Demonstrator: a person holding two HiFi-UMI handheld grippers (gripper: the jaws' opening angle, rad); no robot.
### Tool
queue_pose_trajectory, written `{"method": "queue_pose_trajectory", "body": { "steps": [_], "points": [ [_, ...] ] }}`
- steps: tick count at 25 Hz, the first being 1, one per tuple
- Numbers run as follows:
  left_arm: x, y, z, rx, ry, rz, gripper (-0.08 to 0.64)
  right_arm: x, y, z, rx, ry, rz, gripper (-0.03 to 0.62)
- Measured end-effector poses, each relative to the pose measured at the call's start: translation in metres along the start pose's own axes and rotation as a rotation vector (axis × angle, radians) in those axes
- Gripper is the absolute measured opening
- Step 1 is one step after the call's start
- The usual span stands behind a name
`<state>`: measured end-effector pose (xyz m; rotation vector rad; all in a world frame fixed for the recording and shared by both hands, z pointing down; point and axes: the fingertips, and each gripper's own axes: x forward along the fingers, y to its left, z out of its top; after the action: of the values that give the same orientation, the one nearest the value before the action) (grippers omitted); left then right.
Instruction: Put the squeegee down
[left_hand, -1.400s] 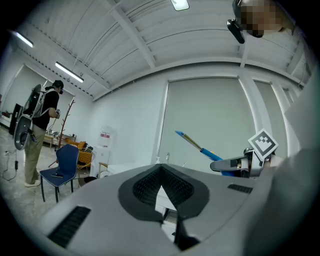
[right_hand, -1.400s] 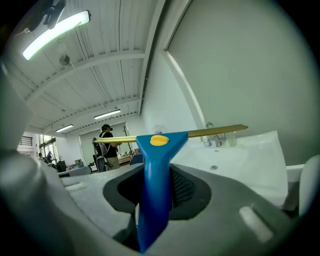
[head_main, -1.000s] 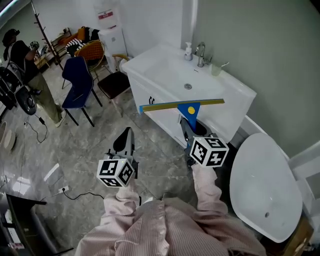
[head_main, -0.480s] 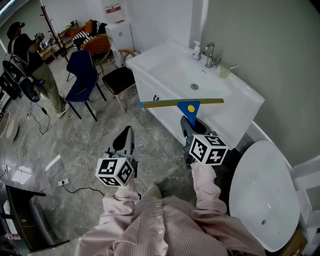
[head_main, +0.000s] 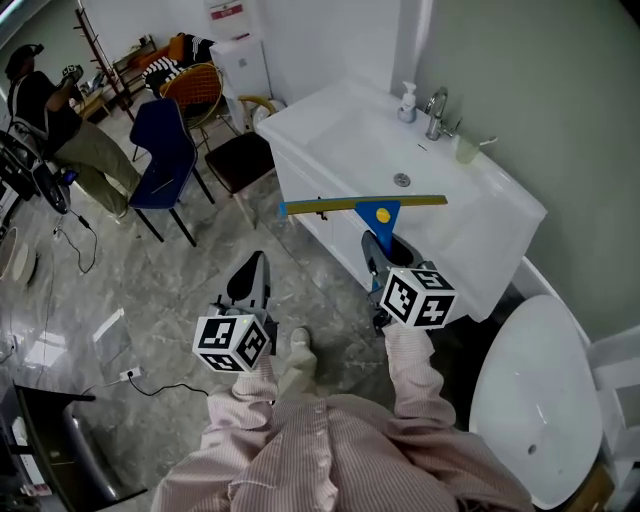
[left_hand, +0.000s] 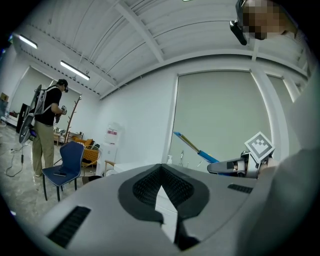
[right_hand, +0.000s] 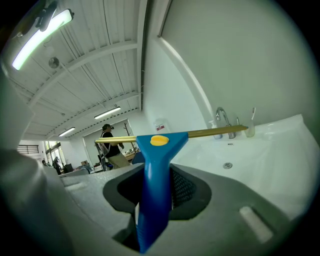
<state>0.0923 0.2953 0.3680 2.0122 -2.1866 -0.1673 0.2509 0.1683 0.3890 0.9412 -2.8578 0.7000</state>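
The squeegee (head_main: 366, 208) has a blue handle with a yellow button and a long brass-coloured blade bar, held level. My right gripper (head_main: 379, 251) is shut on the handle and carries it in the air in front of the white sink counter (head_main: 330, 140). In the right gripper view the handle (right_hand: 154, 190) stands upright between the jaws, its bar lying across the basin (right_hand: 265, 160). My left gripper (head_main: 250, 276) hangs beside it over the floor, shut and empty. From the left gripper view (left_hand: 161, 189) the squeegee (left_hand: 196, 148) shows slanting at the right.
On the counter's far edge stand a faucet (head_main: 436, 112), a soap bottle (head_main: 407, 101) and a cup (head_main: 466, 148). A white oval tub (head_main: 540, 390) lies at the right. A blue chair (head_main: 163, 152), other chairs and a person (head_main: 48, 112) are at the far left.
The sink counter has slid right and come nearer in the head view as both grippers moved forward together. The squeegee stays level in the right gripper; the left stays shut.
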Motion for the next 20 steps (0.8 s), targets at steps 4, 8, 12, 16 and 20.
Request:
{"method": "queue_pose_trajectory", "body": {
  "steps": [4,8,12,16,20],
  "points": [
    [0.036,0.034,0.007,-0.007,0.007,-0.019,0.002,0.046,-0.001,0.006,0.008,0.005,-0.019,0.115],
    [0.077,0.071,0.019,-0.011,0.018,-0.042,0.002,0.098,0.0,0.016,0.021,0.007,-0.033,0.115],
    [0.117,0.108,0.029,-0.014,0.024,-0.062,0.002,0.146,0.004,0.025,0.014,0.006,-0.023,0.115],
    [0.152,0.141,0.033,-0.024,0.035,-0.082,0.002,0.191,0.004,0.028,0.009,0.022,-0.043,0.115],
    [0.181,0.17,0.035,-0.036,0.043,-0.093,0.002,0.227,-0.001,0.03,0.026,0.03,-0.067,0.115]
  ]
}}
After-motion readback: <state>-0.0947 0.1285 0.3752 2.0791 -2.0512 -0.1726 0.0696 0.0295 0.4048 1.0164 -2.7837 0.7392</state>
